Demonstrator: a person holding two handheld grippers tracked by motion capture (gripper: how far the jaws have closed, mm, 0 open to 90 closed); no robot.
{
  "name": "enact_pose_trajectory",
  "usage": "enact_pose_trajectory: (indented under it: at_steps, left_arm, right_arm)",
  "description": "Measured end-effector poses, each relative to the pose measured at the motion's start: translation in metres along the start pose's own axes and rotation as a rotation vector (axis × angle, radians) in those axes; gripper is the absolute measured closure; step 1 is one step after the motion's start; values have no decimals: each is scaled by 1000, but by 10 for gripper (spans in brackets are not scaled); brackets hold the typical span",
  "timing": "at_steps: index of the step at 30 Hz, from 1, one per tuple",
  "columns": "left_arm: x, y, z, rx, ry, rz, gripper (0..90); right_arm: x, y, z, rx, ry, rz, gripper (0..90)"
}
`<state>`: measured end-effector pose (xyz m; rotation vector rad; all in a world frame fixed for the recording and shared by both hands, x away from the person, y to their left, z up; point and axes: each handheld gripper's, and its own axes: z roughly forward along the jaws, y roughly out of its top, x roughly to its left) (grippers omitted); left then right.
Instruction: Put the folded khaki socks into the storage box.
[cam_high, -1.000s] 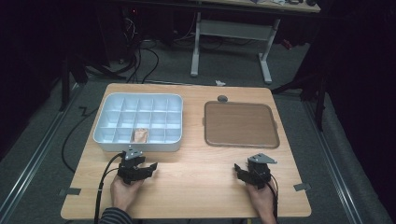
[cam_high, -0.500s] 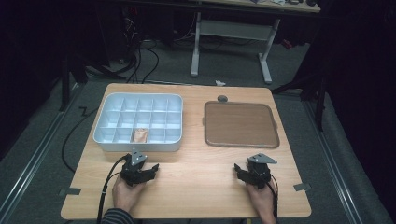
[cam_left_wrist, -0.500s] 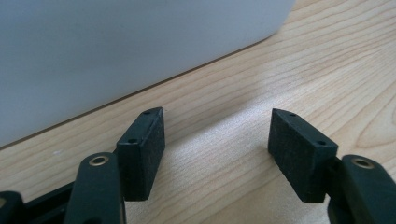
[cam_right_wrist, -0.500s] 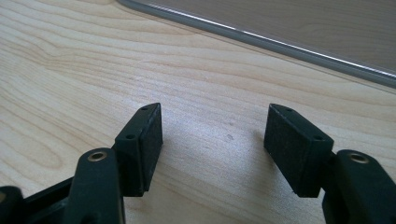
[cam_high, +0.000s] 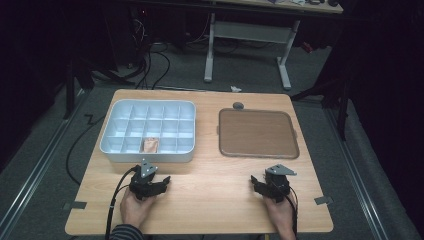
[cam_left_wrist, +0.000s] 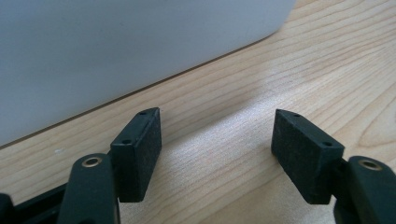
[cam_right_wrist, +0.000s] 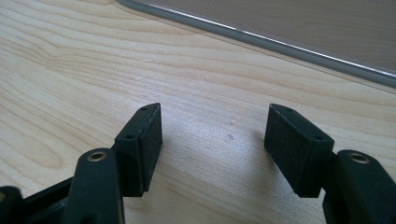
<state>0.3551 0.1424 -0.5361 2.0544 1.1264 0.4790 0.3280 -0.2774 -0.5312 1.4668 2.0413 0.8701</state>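
Observation:
My left gripper (cam_high: 149, 180) rests low over the wooden table (cam_high: 210, 190), just in front of the grey compartment box (cam_high: 120, 125). Its jaws have just been opening and stand apart with nothing between them. In the left gripper view the left gripper (cam_left_wrist: 217, 116) faces the box's plain grey wall (cam_left_wrist: 116, 46) close up. A brownish item (cam_high: 150, 145) lies in a front compartment of the box. My right gripper (cam_high: 269, 181) sits open near the front right. In the right gripper view the right gripper (cam_right_wrist: 215, 112) is over bare wood, short of the brown tray's rim (cam_right_wrist: 280, 39).
The brown tray (cam_high: 257, 132) lies flat at the right, beside the box. A small dark round thing (cam_high: 238, 105) sits just behind the tray. Bare wood stretches between the two grippers. Cables and a desk frame (cam_high: 247, 35) stand on the floor beyond the table.
The left gripper has eased slightly back from the box towards the table's front edge. The right gripper has kept still.

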Motion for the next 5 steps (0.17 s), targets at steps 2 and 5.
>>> enact_pose_trajectory:
  at_steps: [2,5]
  left_arm:
    - [0,0,0,0,0,0,338]
    - [0,0,0,0,-4,-4,338]
  right_arm:
    - [0,0,0,0,0,0,371]
    - [0,0,0,1,0,1,370]
